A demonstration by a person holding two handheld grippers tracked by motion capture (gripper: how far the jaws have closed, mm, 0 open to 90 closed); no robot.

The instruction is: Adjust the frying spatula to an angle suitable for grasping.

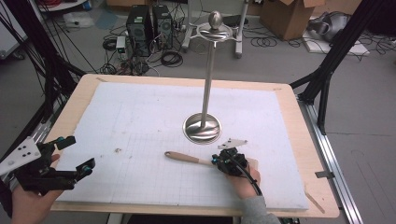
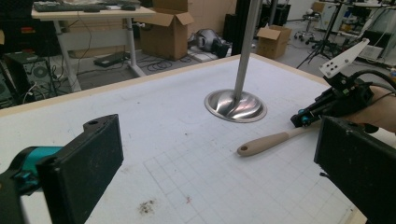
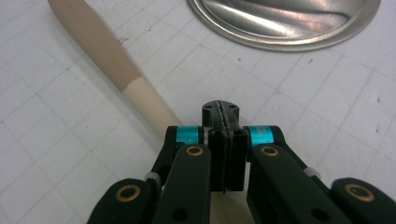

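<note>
Right claw point(image 1: 217, 160) sits near the front edge of the mat point(image 1: 140, 121), right of its middle, jaws pressed together with no gap visible between the pads in the right gripper view. It is over the pale end of a wooden handle point(image 1: 183, 157); the handle runs under the jaws, and whether they grip any of it cannot be told. The handle lies flat, its darker rounded end pointing toward the mat's left edge.

Just behind it, toward the mat's centre, stands a steel stand point(image 1: 202, 128): a round dished base, nothing in the dish, with an upright pole rising to a ring and a knob on top. The handle and the base are near but apart.

Over at the front left corner, the left claw point(image 1: 76, 154) hangs with jaws spread wide, nothing between them, above bare mat.

The mat covers a wooden table point(image 1: 306, 154).
</note>
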